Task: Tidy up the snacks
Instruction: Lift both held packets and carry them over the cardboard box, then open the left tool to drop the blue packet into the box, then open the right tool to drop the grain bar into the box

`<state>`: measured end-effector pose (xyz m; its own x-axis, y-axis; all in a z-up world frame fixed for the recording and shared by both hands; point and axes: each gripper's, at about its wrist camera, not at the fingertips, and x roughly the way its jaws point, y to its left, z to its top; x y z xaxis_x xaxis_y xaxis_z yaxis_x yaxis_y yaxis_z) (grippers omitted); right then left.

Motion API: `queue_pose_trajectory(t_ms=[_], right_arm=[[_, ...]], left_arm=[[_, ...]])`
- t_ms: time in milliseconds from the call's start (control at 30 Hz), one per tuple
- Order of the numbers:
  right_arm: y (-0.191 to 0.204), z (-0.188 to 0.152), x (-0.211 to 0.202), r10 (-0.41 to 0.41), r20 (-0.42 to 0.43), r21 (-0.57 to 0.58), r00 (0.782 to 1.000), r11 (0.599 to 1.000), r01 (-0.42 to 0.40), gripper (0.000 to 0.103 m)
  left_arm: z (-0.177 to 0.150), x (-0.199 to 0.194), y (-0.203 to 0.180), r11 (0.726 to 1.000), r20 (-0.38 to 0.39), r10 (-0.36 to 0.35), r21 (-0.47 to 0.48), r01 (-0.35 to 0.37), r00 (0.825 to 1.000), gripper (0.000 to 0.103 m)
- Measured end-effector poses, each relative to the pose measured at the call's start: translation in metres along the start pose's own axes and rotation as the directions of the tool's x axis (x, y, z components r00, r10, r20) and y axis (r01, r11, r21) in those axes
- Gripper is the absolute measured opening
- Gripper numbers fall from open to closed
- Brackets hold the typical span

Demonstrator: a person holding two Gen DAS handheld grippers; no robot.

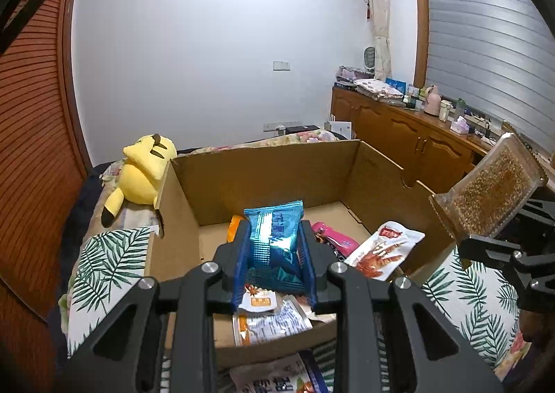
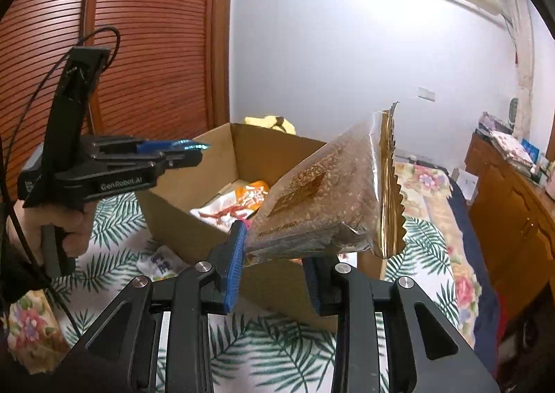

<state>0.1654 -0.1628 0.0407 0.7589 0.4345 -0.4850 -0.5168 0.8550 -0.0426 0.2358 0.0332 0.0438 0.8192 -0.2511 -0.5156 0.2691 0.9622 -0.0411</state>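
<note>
Left gripper (image 1: 275, 247) clamps blue packet (image 1: 274, 236) over cardboard box (image 1: 263, 167).
</note>
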Motion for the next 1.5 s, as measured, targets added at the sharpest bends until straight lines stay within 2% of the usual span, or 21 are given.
queue_pose_trajectory(t_ms=[300,467,533,667,700,900,967,1033,1367,1433,1500], right_arm=[[-0.01,0.01,0.026,0.012,-0.016,0.025,1.0,1.0,-0.012,0.03],[-0.019,0.011,0.046,0.035,-0.054,0.068,0.998,0.997,-0.032,0.03],[-0.021,0.011,0.054,0.042,-0.074,0.08,0.996,0.996,-0.036,0.03],[-0.02,0.011,0.063,0.047,-0.096,0.086,0.994,0.996,-0.039,0.03],[-0.019,0.011,0.065,0.047,-0.1,0.084,0.994,0.996,-0.039,0.03],[-0.017,0.011,0.078,0.063,-0.14,0.094,0.988,0.994,-0.05,0.03],[-0.017,0.012,0.082,0.069,-0.151,0.1,0.986,0.994,-0.054,0.03],[-0.018,0.012,0.086,0.081,-0.167,0.113,0.983,0.992,-0.063,0.031],[-0.016,0.011,0.091,0.09,-0.185,0.138,0.979,0.988,-0.065,0.033],[-0.016,0.011,0.092,0.081,-0.189,0.137,0.979,0.989,-0.055,0.038],[-0.019,0.012,0.092,0.063,-0.192,0.142,0.979,0.989,-0.036,0.058]], left_arm=[[0.0,0.023,0.008,1.0,-0.04,-0.01,-0.007,0.01,0.999,0.025],[-0.004,0.034,0.01,0.999,-0.076,-0.032,-0.022,0.03,0.997,0.027],[-0.006,0.037,0.012,0.999,-0.09,-0.04,-0.029,0.038,0.995,0.039],[-0.008,0.035,0.014,0.999,-0.086,-0.039,-0.032,0.037,0.996,0.047],[-0.009,0.034,0.015,0.999,-0.086,-0.038,-0.036,0.035,0.996,0.052],[-0.009,0.024,0.021,0.998,-0.066,-0.037,-0.056,0.033,0.997,0.057],[-0.009,0.02,0.022,0.998,-0.056,-0.037,-0.05,0.034,0.998,0.065],[-0.008,0.016,0.024,0.998,-0.038,-0.034,-0.053,0.032,0.999,0.086],[-0.007,0.005,0.035,0.998,-0.005,-0.01,-0.062,0.009,1.0,0.087],[-0.008,0.003,0.035,0.998,-0.005,-0.007,-0.061,0.007,1.0,0.088],[-0.009,0.002,0.035,0.998,-0.004,-0.002,-0.061,0.002,1.0,0.088]])
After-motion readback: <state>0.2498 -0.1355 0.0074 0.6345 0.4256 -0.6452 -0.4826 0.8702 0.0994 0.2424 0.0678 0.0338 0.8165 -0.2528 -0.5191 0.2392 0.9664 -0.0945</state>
